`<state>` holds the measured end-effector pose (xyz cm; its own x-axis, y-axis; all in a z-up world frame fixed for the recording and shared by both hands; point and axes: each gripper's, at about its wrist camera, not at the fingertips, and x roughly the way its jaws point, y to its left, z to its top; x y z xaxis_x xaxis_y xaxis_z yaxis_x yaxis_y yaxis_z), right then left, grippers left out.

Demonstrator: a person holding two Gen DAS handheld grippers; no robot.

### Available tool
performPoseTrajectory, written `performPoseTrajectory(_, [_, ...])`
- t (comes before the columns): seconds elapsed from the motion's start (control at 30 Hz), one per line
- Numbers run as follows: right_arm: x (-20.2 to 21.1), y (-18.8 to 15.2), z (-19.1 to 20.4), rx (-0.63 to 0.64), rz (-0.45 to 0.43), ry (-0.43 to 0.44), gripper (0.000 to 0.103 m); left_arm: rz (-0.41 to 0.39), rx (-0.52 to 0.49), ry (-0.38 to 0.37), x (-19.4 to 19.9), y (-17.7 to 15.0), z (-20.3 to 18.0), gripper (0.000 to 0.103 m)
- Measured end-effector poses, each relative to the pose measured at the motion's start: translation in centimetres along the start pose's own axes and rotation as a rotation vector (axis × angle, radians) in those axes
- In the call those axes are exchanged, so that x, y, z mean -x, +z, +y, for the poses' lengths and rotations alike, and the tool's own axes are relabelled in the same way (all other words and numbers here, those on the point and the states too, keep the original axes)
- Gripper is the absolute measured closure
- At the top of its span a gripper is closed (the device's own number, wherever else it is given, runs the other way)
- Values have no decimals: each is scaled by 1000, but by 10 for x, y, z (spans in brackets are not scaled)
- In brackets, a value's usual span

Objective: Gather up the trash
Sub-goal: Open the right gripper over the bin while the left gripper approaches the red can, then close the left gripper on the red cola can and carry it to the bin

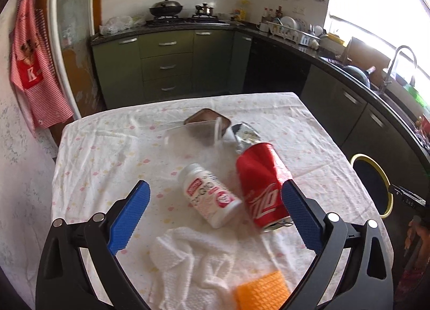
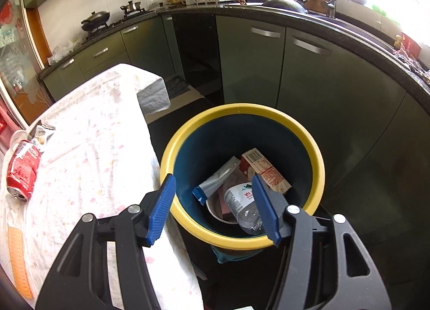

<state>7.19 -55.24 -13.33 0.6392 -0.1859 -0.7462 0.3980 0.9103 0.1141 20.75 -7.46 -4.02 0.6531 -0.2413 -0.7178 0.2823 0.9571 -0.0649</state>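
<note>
Over the tabletop (image 1: 88, 164), the left gripper (image 1: 215, 203) hangs wide open and empty above the can (image 1: 259, 183) and bottle (image 1: 212, 195) (the right gripper (image 2: 213, 206), gaping empty over the bin (image 2: 243, 109)), so straddle the can squarely before closing the fingers.

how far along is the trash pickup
Done: a carton, a plastic bottle and a wrapper lie in the yellow-rimmed bin. In hand: nothing; the right gripper is open above the bin, the left gripper open over the table. Left: the red can, white bottle and foil packet.
</note>
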Motion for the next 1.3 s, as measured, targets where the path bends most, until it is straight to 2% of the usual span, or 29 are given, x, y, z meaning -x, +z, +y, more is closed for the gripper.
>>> performPoseTrajectory(0.1, [2, 0, 0, -11, -14, 29, 45, 83, -60, -7, -22, 17, -34, 6])
performPoseTrajectory(0.2, [5, -1, 1, -20, -24, 64, 45, 203, -56, -41, -54, 27, -53, 6])
performPoseTrajectory(0.27, [8, -1, 0, -30, -32, 78, 44, 253, -53, -28, -73, 31, -61, 6])
performPoseTrajectory(0.43, [9, -1, -9, -58, -37, 94, 44, 324, -56, 4, -104, 30, -68, 8])
performPoseTrajectory(0.67, [1, -4, -20, -95, -25, 109, 44, 417, -51, 39, -133, 21, -65, 23])
performPoseTrajectory(0.93, [-4, -6, -20, -97, -15, 127, 44, 444, -73, 28, -142, 14, -67, 48])
performPoseTrajectory(1.1, [-2, -7, -23, -106, -18, 125, 44, 434, -132, 7, -141, 13, -81, 49])
performPoseTrajectory(1.3, [2, -7, -29, -116, -28, 124, 44, 385, -191, -28, -118, 18, -108, 49])
